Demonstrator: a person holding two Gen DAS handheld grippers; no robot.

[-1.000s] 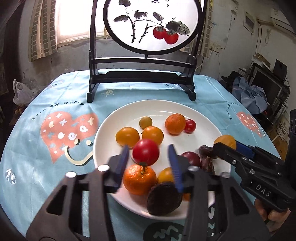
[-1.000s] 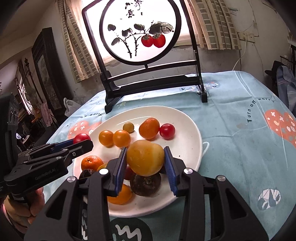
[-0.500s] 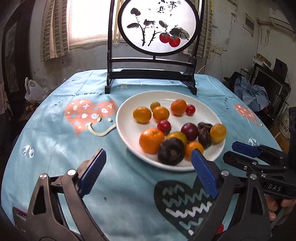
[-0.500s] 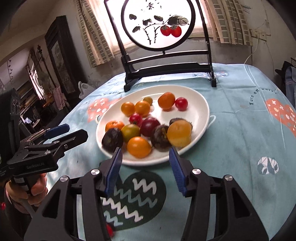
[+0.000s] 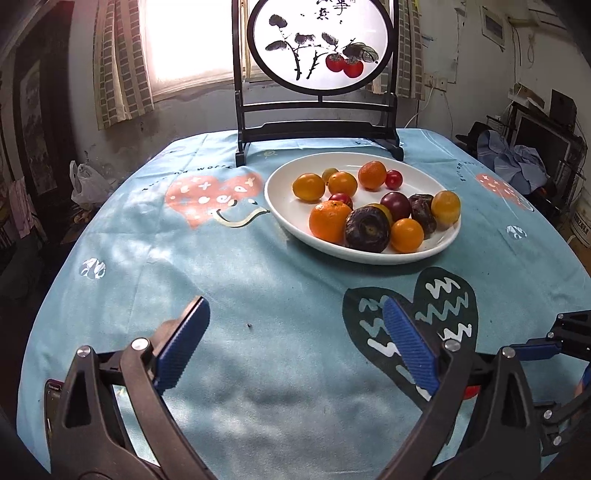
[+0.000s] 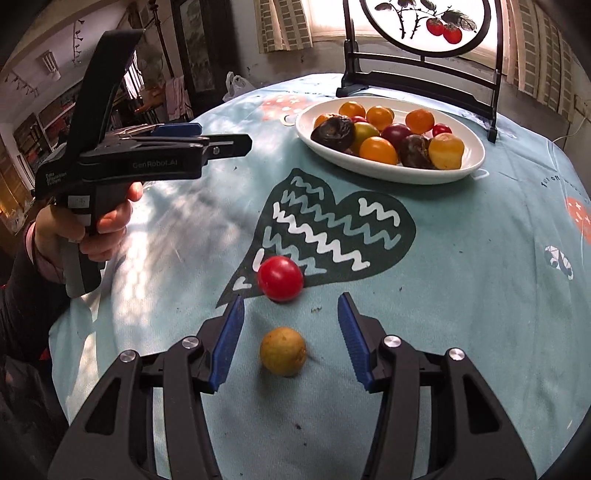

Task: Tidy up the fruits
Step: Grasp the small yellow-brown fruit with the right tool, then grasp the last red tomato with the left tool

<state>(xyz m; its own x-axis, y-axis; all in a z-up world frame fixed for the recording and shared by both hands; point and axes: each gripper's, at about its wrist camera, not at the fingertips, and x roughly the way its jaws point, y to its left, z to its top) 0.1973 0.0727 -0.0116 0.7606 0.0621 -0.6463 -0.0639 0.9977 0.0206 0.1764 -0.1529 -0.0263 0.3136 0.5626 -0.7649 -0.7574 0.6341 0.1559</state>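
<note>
Two loose fruits: red tomato ahead, yellow fruit between spread right claw

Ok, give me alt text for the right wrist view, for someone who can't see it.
The right tongs, open, flank a small yellow fruit lying on the blue tablecloth, a red tomato just beyond it. Farther back, a white plate holds mixed fruit before a painted round screen; at left, a hand holds the left tongs above the cloth.
</note>
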